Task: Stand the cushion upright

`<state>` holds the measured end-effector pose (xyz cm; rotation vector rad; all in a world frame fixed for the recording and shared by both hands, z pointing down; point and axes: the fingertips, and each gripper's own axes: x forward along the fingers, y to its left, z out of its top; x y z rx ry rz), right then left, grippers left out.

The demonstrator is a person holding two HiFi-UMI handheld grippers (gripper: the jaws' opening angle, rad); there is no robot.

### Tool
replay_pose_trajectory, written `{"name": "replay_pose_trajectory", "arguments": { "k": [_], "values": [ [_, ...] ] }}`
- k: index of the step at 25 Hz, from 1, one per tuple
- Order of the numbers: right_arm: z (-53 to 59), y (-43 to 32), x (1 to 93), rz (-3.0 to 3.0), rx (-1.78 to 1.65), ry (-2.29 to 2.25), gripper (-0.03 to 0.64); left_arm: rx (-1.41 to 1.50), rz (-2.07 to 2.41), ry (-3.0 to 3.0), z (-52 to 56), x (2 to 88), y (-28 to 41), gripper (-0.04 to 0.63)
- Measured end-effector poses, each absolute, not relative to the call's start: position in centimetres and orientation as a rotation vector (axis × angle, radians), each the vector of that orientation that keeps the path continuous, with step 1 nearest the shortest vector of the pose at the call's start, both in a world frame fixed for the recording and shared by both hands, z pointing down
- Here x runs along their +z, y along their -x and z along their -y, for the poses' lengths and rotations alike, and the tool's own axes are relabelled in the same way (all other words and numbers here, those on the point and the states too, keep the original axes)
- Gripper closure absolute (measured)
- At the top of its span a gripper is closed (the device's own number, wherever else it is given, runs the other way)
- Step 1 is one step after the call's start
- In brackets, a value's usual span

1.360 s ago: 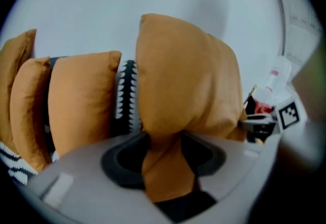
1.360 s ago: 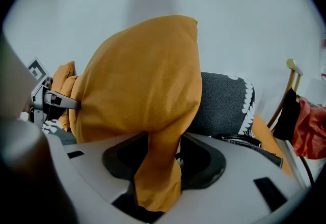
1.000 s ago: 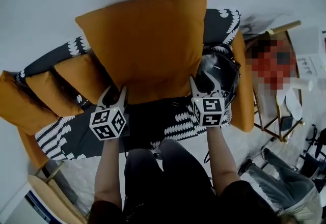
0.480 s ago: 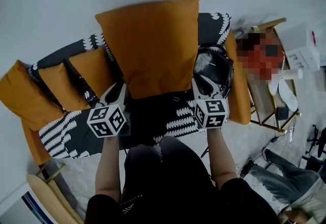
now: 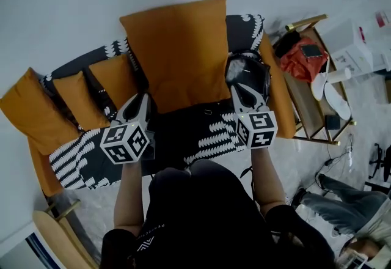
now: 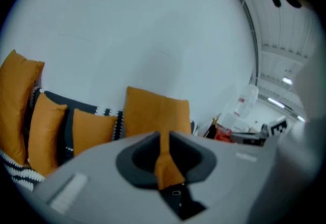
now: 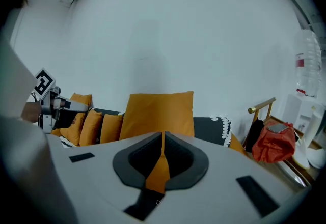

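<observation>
Two grippers hang above the sofa's front edge, both clear of the cushion, which stands upright at the middle of the back edge, against the wall. The left gripper has just been closing. Its jaws stand a thin slit apart with nothing between them, only the far cushion showing through. The right gripper has been closing too, and its tips meet, empty. The wearer's lap hides the middle of the front edge. A glossy black thing at the sofa's right end, partly behind the right gripper, is hard to name. Three smaller cushions line the left end. Print on the white box beyond the red bag is too small to read. The marker cubes bear only square patterns, no words.
</observation>
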<state>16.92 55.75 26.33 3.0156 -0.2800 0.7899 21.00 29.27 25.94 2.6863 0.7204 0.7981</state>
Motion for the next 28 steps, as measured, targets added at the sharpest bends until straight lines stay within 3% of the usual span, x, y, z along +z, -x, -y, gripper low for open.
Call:
{"name": "replay_pose_trajectory", "arguments": {
  "k": [28],
  "values": [
    [-53.5, -15.4, 20.1, 0.39, 0.641, -3.11, 0.623, 0.608, -0.678, -2.779, -26.8, 19.0, -17.7, 0.577]
  ]
}}
